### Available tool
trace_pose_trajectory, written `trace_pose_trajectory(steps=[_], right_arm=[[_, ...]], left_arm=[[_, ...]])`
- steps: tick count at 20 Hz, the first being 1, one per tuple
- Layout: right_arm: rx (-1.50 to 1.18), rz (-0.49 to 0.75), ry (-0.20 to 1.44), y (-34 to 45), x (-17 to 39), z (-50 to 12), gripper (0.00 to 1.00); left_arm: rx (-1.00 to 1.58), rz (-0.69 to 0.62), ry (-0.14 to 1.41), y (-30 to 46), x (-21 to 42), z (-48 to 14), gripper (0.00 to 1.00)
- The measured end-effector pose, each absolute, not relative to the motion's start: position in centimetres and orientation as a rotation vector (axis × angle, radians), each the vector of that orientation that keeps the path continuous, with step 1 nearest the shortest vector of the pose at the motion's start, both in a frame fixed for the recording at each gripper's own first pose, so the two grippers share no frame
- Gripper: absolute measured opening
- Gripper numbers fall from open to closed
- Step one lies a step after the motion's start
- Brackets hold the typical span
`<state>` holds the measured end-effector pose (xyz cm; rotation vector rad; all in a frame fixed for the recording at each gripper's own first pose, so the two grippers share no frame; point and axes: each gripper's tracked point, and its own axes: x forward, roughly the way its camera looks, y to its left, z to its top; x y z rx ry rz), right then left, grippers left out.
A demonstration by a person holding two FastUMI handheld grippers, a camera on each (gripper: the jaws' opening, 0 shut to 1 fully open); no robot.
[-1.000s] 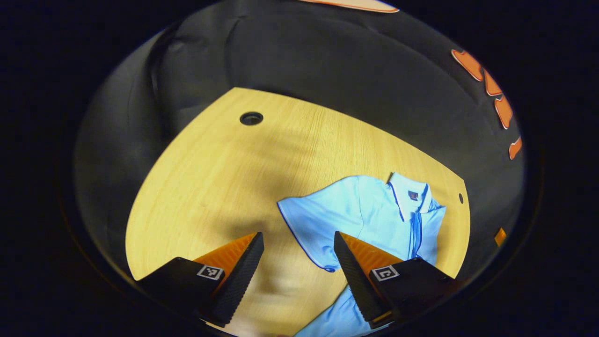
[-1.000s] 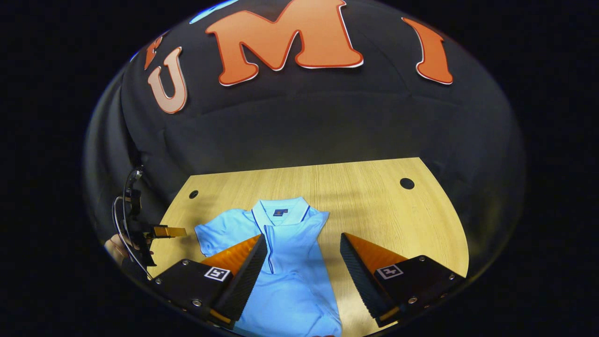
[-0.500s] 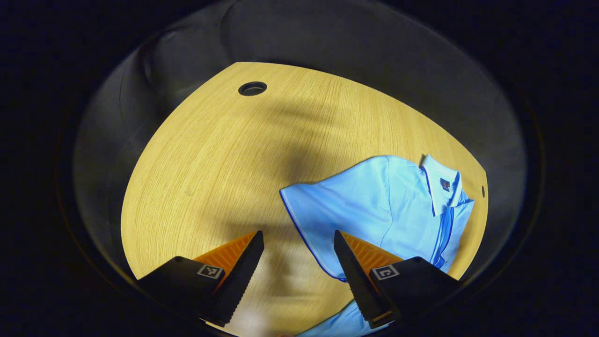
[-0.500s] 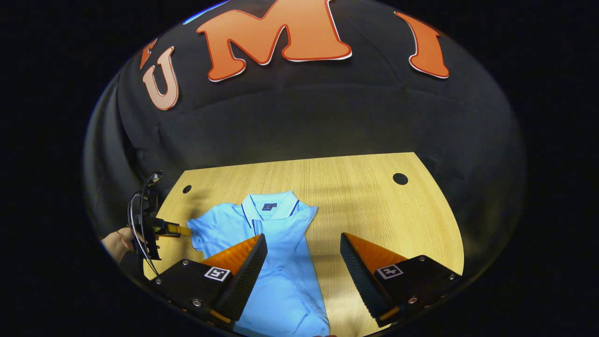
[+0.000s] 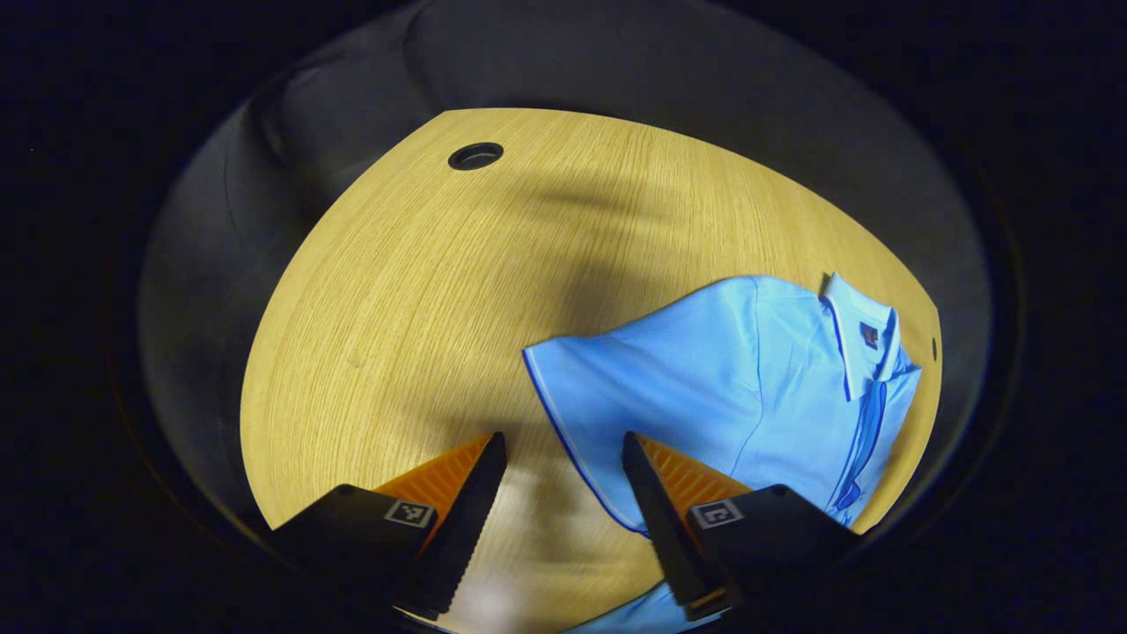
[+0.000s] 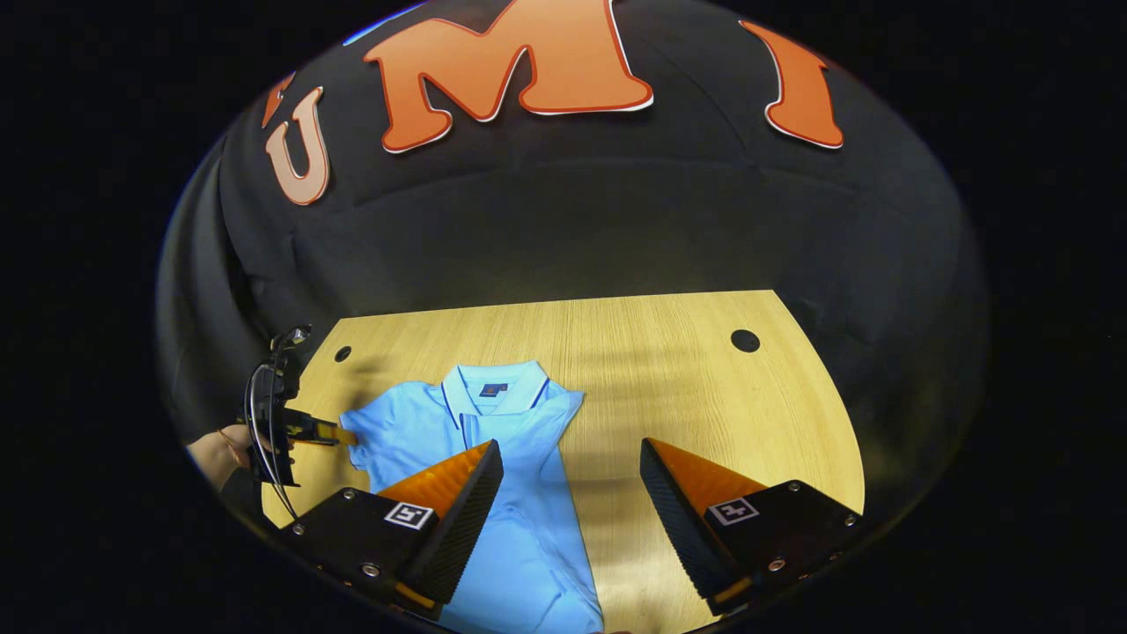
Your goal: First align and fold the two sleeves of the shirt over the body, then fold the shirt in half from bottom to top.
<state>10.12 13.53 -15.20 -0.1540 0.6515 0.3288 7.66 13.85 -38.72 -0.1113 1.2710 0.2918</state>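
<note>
Closing in on the shirt (image 5: 748, 387), the left gripper (image 5: 556, 493) is now sitting lower and nearer the spread sleeve (image 5: 607, 396) than a second ago, and the garment is filling more of the left gripper view. Its jaws are standing apart, gripping nothing, with the sleeve's piped hem running just beside the inner finger. The right gripper (image 6: 570, 493) is hanging released above the shirt's lower body, one finger over the cloth and the other over bare table (image 6: 704, 379). Beyond the hem, the shirt is lying flat on the wooden table, collar (image 6: 489, 392) pointing away toward the booth wall, its other sleeve apparently already folded over the body. The fabric is looking light, soft and limp, so it will likely be drooping and creasing when lifted; pinching the sleeve at its hem edge seems the surest hold.
</note>
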Motion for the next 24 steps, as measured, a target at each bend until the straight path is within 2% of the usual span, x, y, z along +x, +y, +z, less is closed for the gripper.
trace_pose_trajectory(steps=[3,4,6,11,15,24], right_arm=[[-0.158,0.321,0.643,13.4,10.3,-15.2,0.98],[-0.153,0.32,0.639,13.5,10.4,-15.1,0.98],[-0.149,0.316,0.632,13.5,10.4,-15.0,0.98],[-0.154,0.291,0.612,12.2,10.2,-14.9,0.98],[-0.13,0.28,0.606,11.8,10.3,-14.8,0.98],[-0.129,0.287,0.58,11.2,9.9,-14.4,0.98]], left_arm=[[-0.096,0.253,1.268,11.8,8.2,-39.0,0.55],[-0.068,0.256,1.27,11.6,8.3,-38.9,0.23],[-0.027,0.245,1.244,11.4,8.7,-38.8,0.1],[-0.009,0.139,1.223,9.9,9.1,-38.2,0.05],[0.065,0.055,1.131,8.3,10.7,-34.4,0.04],[0.138,-0.184,1.0,-3.2,12.1,-27.0,0.04]])
